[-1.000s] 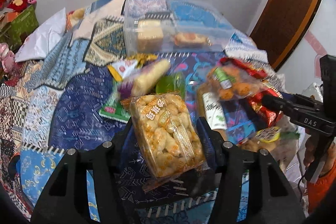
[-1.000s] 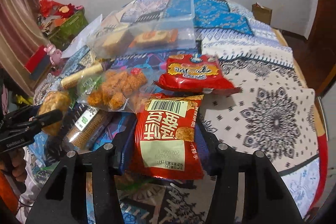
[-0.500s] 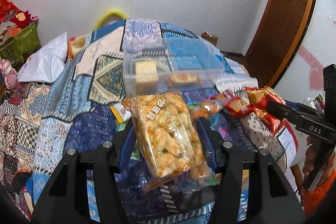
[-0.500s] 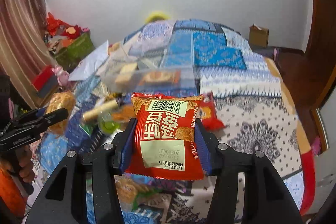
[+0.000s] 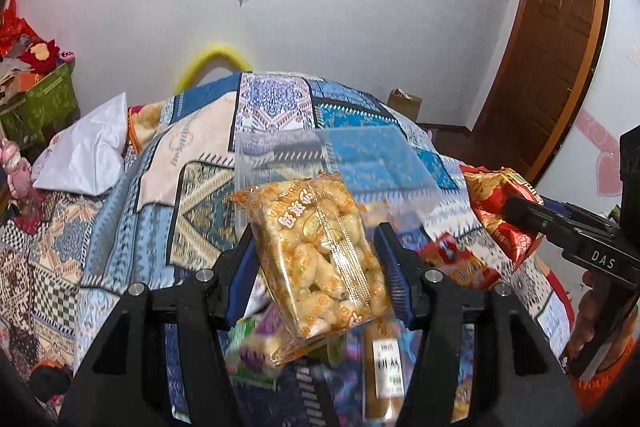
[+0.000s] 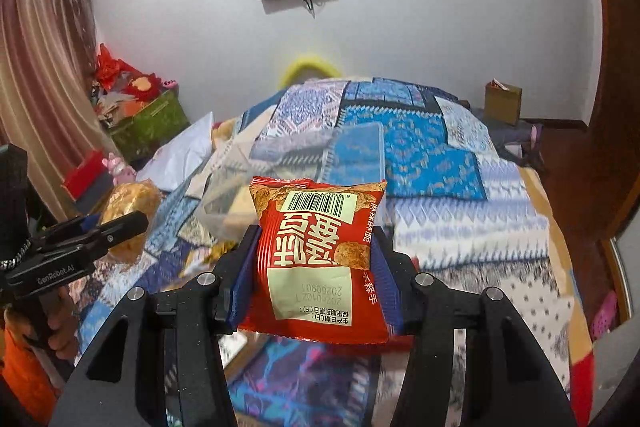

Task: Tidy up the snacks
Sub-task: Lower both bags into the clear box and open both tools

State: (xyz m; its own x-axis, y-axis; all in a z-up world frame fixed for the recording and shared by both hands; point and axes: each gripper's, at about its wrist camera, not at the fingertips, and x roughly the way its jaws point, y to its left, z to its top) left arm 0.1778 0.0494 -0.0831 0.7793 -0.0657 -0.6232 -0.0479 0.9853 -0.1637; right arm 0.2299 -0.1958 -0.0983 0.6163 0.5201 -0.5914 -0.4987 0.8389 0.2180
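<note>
Both packs held above the bed. Left gripper (image 5: 318, 259) jaws clamped on the tilted yellow puff bag (image 5: 320, 255); right gripper (image 6: 314, 263) jaws clamped on the red snack packet (image 6: 320, 259). Risk: slick film (air-filled) slipping, missing the clear bin (image 5: 332, 155).

right gripper (image 5: 600, 259): showing "DAS" in white
left gripper (image 6: 56, 277): reading "GenRobot.AI"
red snack bag (image 6: 316, 259): wearing an upside-down barcode and "20260901", Chinese print too
</note>
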